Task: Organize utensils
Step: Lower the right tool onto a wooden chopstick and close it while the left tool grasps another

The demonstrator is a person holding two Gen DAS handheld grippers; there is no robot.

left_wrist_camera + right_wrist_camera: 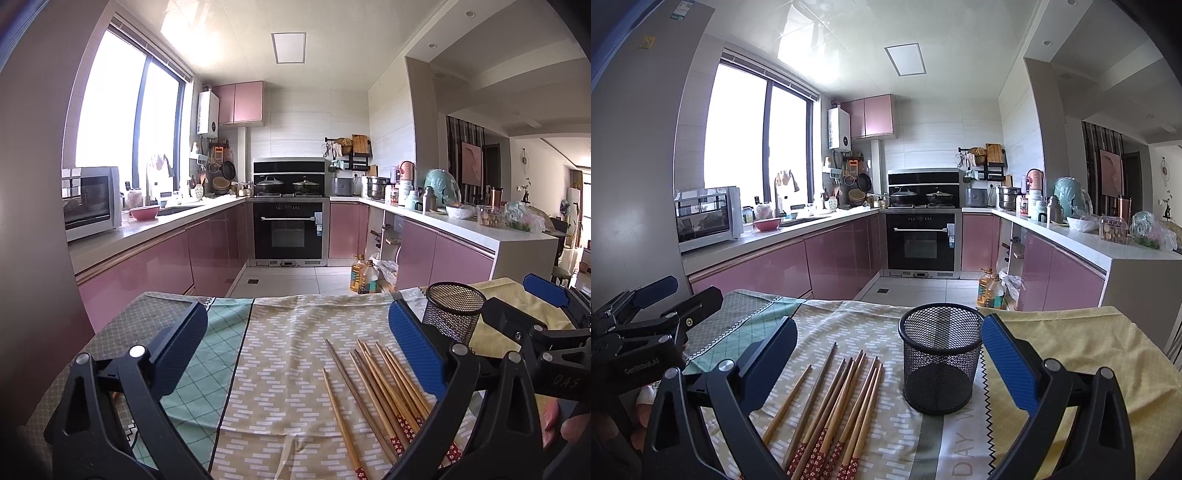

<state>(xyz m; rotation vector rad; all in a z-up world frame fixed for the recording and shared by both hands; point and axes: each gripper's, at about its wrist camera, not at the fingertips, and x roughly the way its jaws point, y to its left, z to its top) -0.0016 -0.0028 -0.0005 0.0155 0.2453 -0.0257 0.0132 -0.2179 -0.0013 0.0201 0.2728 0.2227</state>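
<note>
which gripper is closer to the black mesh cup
Right. The right gripper frames the black mesh cup; the left gripper sits further left, over the chopsticks.

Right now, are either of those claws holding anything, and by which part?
Nothing is held. The left claw and right claw are both open and empty. The chopsticks lie loose on the cloth beside the mesh cup.
</note>
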